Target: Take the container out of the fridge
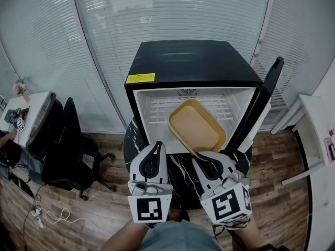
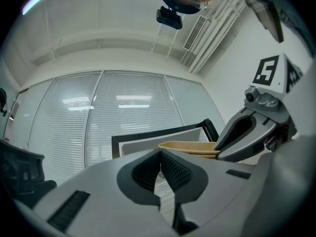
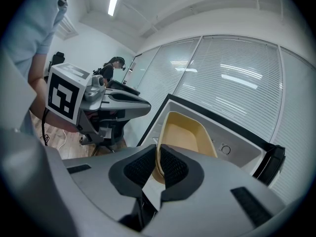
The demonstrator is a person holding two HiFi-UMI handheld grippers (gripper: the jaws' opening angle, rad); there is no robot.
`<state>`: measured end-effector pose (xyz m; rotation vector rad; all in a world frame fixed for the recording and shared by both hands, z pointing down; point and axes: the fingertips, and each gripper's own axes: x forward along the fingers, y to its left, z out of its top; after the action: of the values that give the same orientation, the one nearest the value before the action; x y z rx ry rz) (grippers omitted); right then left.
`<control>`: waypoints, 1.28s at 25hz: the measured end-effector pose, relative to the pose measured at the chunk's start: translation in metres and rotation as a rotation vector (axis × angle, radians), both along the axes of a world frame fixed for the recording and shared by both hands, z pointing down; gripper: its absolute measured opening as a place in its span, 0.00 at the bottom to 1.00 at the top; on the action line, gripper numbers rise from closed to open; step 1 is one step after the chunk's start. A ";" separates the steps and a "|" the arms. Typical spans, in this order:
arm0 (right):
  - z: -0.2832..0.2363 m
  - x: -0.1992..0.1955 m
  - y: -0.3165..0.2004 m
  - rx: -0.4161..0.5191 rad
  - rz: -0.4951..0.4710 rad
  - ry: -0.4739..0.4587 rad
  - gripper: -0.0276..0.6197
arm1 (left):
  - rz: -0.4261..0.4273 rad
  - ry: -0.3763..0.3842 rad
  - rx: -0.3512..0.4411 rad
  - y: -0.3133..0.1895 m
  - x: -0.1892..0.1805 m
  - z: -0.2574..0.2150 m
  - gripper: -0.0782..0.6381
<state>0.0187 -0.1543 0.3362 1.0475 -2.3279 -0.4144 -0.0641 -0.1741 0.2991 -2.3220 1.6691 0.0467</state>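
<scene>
A black mini fridge (image 1: 188, 61) stands with its door (image 1: 264, 95) swung open to the right. Its white inside shows a wire shelf. A tan, shallow container (image 1: 194, 127) hangs tilted in front of the opening. My right gripper (image 1: 201, 155) is shut on its near rim. In the right gripper view the rim sits pinched between the pads (image 3: 159, 164), and the container (image 3: 185, 135) rises beyond them. My left gripper (image 1: 156, 145) is to the left of the container, apart from it. Its jaws (image 2: 160, 154) are shut on nothing. The container's edge (image 2: 190, 147) shows beyond them.
The fridge sits on a dark marbled round table (image 1: 180, 174). A black office chair (image 1: 68, 140) and a desk (image 1: 29, 114) are at the left, where a person's arm (image 1: 5, 140) shows. A white table (image 1: 319, 124) stands at the right. Blinds cover the glass wall behind.
</scene>
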 end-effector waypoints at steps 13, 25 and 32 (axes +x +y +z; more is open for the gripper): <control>-0.001 -0.003 0.000 0.013 -0.004 0.000 0.11 | 0.009 -0.035 0.009 0.000 0.000 -0.001 0.13; 0.000 -0.004 0.000 0.012 -0.007 0.001 0.11 | 0.000 0.021 0.004 0.000 -0.003 -0.001 0.13; 0.000 -0.004 0.001 0.011 -0.005 0.000 0.11 | 0.001 0.009 -0.001 0.000 -0.003 0.000 0.13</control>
<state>0.0147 -0.1535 0.3360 1.0466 -2.3310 -0.4299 -0.0667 -0.1740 0.2990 -2.3263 1.6732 0.0569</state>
